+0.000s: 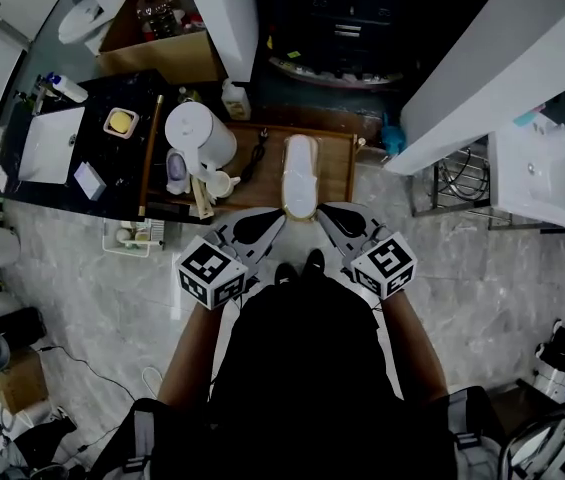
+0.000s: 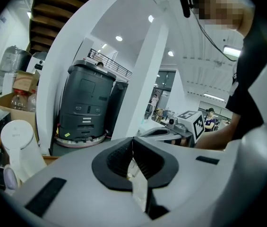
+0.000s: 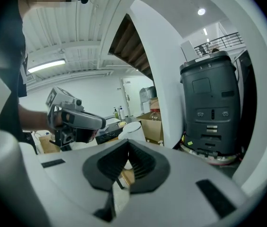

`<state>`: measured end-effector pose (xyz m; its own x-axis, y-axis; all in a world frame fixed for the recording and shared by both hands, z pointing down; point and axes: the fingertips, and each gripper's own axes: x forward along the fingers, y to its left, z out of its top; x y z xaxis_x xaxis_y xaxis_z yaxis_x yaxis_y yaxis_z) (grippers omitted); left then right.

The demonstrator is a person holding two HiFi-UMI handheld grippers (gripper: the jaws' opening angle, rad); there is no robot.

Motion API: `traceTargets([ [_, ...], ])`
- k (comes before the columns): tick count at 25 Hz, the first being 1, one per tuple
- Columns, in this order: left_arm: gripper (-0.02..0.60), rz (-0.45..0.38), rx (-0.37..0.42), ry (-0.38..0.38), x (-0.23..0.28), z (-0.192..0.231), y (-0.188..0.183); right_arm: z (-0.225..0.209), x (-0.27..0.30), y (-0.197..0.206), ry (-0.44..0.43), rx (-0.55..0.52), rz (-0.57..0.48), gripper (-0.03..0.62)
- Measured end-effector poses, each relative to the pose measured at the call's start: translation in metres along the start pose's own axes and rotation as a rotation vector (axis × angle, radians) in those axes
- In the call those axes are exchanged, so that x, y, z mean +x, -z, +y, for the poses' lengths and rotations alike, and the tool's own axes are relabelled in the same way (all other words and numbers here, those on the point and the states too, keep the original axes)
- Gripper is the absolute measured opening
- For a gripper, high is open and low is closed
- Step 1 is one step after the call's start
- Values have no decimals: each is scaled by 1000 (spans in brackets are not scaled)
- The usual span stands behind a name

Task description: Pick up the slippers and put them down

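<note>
Both ur grippers are clenched shut w/ nothing in them. In the left gripper view, the left gripper (image 2: 133, 143) has its pads meeting at the tips, and it's the same for the right gripper (image 3: 127, 145) in its own view. From the head cam, ur left gripper (image 1: 272, 222) and right gripper (image 1: 330, 213) angle in twd each other, tips just beside the near end of the slippers (image 1: 300, 173), one on each side, prob not touching. The slippers lie lengthwise on the wooden bench (image 1: 337, 163). They read as one white shape, so can't tell if it's 1 or 2. White kettle (image 1: 197, 133) sits to the left of them. Dark grey machine (image 2: 86, 103) stands further back.
</note>
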<state>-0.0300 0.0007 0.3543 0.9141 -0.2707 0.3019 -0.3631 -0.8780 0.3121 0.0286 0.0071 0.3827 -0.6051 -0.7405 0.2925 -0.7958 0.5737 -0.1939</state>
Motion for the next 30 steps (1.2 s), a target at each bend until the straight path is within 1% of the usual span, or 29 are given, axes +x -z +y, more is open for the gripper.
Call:
traceTargets([
  [5, 12, -15, -15, -21, 19, -2, -5, -20, -6, -3, -22, -10, 6, 8],
  [8, 12, -18, -23, -19, 28, -5, -3, -28, -3, 2, -44, -9, 23, 8],
  [12, 12, 9, -34, -17, 33, -6, 7, -20, 4, 14, -84, -4, 58, 8],
  [16, 12, 36, -64, -14, 33, 7, 12, -16, 16, 19, -93, 15, 73, 8],
  [20, 12, 71, -74, 6, 37, 19, 23, -16, 27, 29, -94, 41, 87, 8],
  [23, 12, 89, -90, 38, 43, 23, 31, -19, 35, 38, -96, 60, 116, 8],
  [28, 12, 111, -147, 83, 54, 33, 51, -19, 49, 54, -133, 39, 171, 9],
  [30, 12, 122, -191, 103, 60, 38, 62, -22, 55, 60, -140, 40, 178, 12],
])
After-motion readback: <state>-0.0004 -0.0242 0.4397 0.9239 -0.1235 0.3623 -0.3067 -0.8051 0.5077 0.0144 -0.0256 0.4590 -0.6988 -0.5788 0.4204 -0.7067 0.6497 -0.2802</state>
